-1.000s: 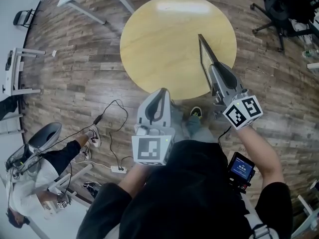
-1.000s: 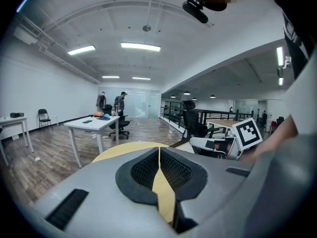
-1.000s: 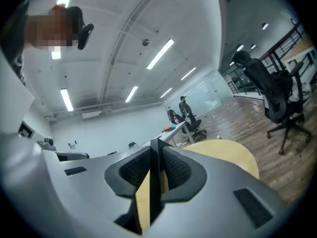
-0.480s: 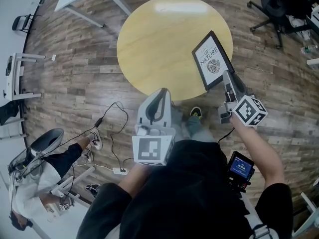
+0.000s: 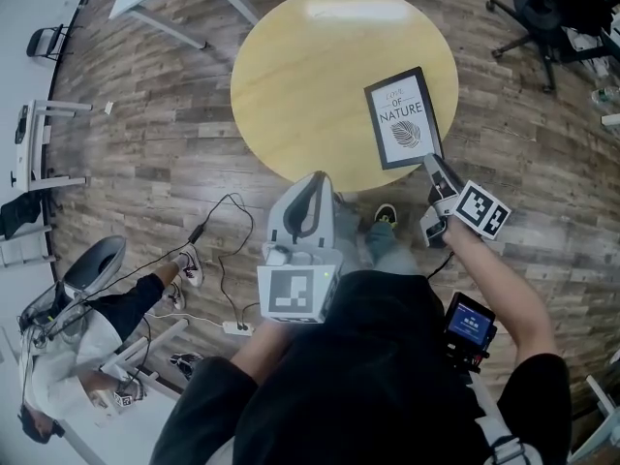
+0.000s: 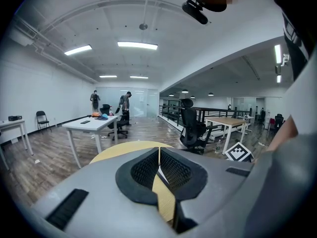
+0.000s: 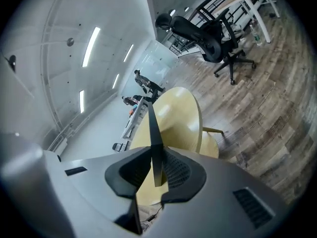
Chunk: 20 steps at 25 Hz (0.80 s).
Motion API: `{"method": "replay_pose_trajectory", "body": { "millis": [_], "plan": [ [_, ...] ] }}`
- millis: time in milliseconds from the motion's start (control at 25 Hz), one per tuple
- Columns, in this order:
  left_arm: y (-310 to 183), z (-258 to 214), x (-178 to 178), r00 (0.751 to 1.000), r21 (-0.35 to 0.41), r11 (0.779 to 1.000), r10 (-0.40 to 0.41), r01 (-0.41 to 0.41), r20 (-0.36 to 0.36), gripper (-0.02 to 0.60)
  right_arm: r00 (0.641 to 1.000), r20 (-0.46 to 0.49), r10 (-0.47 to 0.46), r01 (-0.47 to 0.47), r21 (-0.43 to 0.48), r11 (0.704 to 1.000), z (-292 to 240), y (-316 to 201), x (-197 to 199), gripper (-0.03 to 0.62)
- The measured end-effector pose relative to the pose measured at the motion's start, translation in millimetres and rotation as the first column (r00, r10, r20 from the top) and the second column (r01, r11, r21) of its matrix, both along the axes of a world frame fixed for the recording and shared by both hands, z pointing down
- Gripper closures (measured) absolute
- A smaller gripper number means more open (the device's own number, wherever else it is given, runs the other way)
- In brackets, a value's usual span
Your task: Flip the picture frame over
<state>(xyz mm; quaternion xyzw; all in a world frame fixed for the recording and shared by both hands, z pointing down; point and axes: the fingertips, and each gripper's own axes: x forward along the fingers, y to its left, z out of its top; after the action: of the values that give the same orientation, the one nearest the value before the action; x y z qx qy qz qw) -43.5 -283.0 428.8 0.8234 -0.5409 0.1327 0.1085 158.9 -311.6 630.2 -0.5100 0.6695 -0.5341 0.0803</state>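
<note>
— Pinching the near corner of the black-bordered rectangular picture frame (image 5: 403,118) in the right gripper (image 5: 433,168), having just been narrowing the jaws onto its thin dark edge (image 7: 154,148).

— Placed where?

— Lying print side up on the right part of the round pale-yellow wooden table (image 5: 310,76), close to the rim on the near and right sides, well apart from the far and left rims.

— And the left gripper (image 5: 310,184)?

— Hovering just off the table's near rim, pressed together on nothing (image 6: 159,157), well apart from the frame.

— Room to move?

— Bare tabletop left of the frame. Brown plank floor (image 5: 165,134) all round. Black office chair (image 5: 552,8) well off at the far right.
</note>
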Motion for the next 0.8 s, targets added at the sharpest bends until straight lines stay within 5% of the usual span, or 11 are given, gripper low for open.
{"method": "replay_pose_trajectory", "body": {
  "millis": [480,800],
  "plan": [
    [5.0,2.9,-2.5,1.0,-0.02,1.0,-0.01,0.009,-0.017,0.552,0.941,0.339,0.018,0.07,-0.245,0.967,60.3,29.8,-39.8,0.51],
    [4.4,2.5,-3.9,1.0,-0.027,1.0,-0.01,0.01,-0.019,0.552,0.947,0.322,-0.009,0.108,-0.293,0.95,76.4,34.5,-45.8,0.491]
  ]
}}
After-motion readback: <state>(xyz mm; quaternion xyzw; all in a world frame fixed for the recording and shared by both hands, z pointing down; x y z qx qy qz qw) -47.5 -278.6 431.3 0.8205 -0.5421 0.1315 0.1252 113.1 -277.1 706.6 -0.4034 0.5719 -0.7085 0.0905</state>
